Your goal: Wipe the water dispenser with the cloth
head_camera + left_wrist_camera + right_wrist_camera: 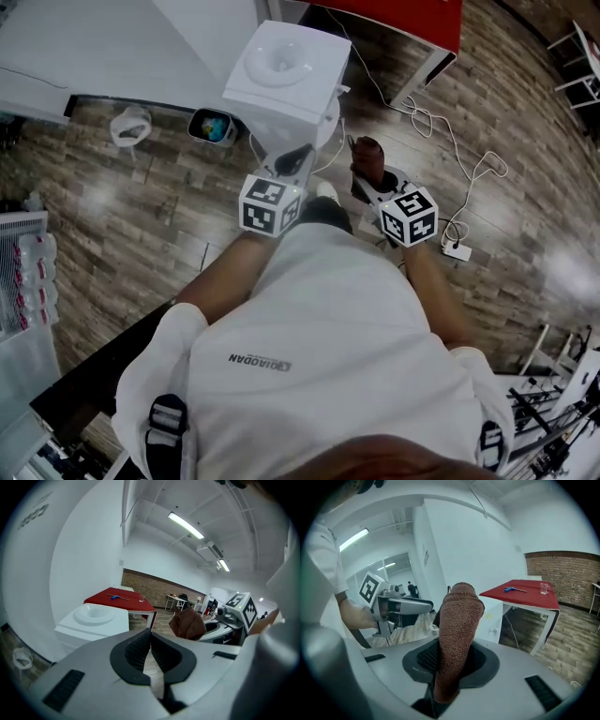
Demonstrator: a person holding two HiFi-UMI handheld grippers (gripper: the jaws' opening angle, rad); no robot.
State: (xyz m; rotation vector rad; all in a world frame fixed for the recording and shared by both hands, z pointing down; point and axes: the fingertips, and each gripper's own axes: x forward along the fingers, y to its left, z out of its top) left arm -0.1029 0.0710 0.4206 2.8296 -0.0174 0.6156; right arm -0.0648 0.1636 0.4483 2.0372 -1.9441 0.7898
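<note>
Premises were an open-plan office or lab-type workroom, not a home. Fittings noted were a wood-plank floor (141,234), plain white walls (84,550), one exposed brick wall (154,585) at the far end, long ceiling tube lights (186,525) and a glazed partition (393,571). Furnishings noted were a freestanding white water dispenser (286,70), a red-topped table (119,599) on white legs, desks (176,601) ranged before the brick, and a power strip (457,250) with loose white cables (427,117) that trailed over the floor.

Bright, even light from ceiling tubes (186,525); glare patches on floor (94,202); fisheye vignette, near parts soft.
</note>
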